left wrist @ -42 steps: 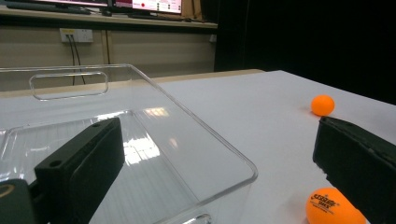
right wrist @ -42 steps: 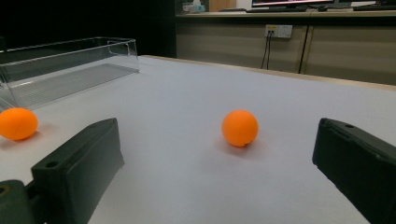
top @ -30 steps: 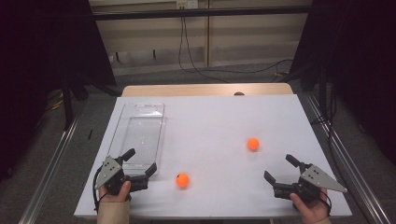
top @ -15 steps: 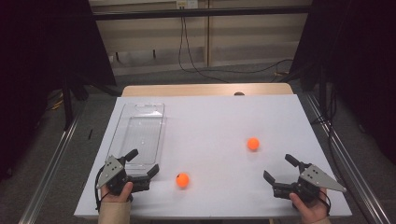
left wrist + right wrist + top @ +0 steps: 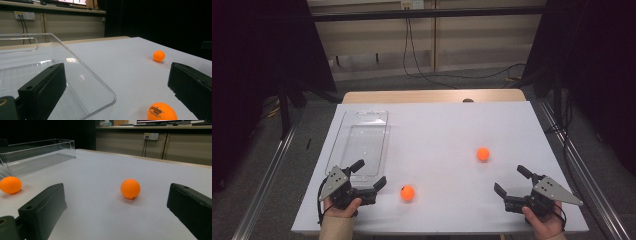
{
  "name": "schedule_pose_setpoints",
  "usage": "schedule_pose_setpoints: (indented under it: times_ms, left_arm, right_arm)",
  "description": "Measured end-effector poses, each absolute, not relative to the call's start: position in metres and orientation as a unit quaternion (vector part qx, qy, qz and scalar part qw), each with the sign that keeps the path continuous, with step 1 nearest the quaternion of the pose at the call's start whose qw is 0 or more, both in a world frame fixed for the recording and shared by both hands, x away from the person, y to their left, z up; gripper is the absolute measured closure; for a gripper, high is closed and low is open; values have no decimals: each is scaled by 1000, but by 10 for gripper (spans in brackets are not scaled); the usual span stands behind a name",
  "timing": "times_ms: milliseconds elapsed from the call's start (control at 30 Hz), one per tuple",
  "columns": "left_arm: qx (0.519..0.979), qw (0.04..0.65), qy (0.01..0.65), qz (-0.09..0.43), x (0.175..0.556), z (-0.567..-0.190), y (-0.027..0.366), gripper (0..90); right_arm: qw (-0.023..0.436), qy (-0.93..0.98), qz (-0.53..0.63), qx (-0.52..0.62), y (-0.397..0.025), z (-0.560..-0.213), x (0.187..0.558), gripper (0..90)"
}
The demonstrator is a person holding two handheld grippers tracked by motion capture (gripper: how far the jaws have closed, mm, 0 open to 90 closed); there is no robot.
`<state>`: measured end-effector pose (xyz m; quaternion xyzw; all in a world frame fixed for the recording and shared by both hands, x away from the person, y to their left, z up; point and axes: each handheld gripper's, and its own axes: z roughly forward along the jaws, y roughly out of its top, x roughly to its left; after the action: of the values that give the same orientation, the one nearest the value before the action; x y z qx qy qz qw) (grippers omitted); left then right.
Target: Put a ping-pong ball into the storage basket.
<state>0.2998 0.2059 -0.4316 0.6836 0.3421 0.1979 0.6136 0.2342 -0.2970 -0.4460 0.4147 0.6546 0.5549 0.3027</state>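
Little has moved since a second ago: my left gripper [image 5: 371, 176] has only eased slightly down toward the near edge, while the right gripper [image 5: 511, 181] and both balls lie where they did. So I read this as the lining-up stage, with no pick yet begun.

Going left to right, the clear tray [image 5: 343, 150] sits on the left half of the white table [image 5: 437, 125], running from near to far, with nothing in it. My left gripper rests at the tray's near end, jaws spread wide and holding nothing; in the left gripper view one jaw shows through the tray's near corner [image 5: 110, 96], the other beside the near ball [image 5: 162, 112]. That near ball [image 5: 407, 192] lies just right of the left gripper, close to the near edge, apart from the jaw tips.

Farther right and farther from me is the far ball [image 5: 483, 154], well apart from the first. My right gripper sits at the near right, jaws likewise spread and empty, and its own view frames the far ball [image 5: 130, 188] between them.

I judge the likely aim is to put the balls into the tray; each gripper already faces one, so a short forward reach comes next.
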Motion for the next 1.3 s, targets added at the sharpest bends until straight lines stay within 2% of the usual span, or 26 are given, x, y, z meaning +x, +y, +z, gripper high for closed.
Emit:
schedule_pose_setpoints:
  times_ms: [1300]
  left_arm:
    - [711, 610, 303, 175, 303, -431, 183, 18]
  right_arm:
    - [299, 657, 556, 413, -296, -447, 235, 18]
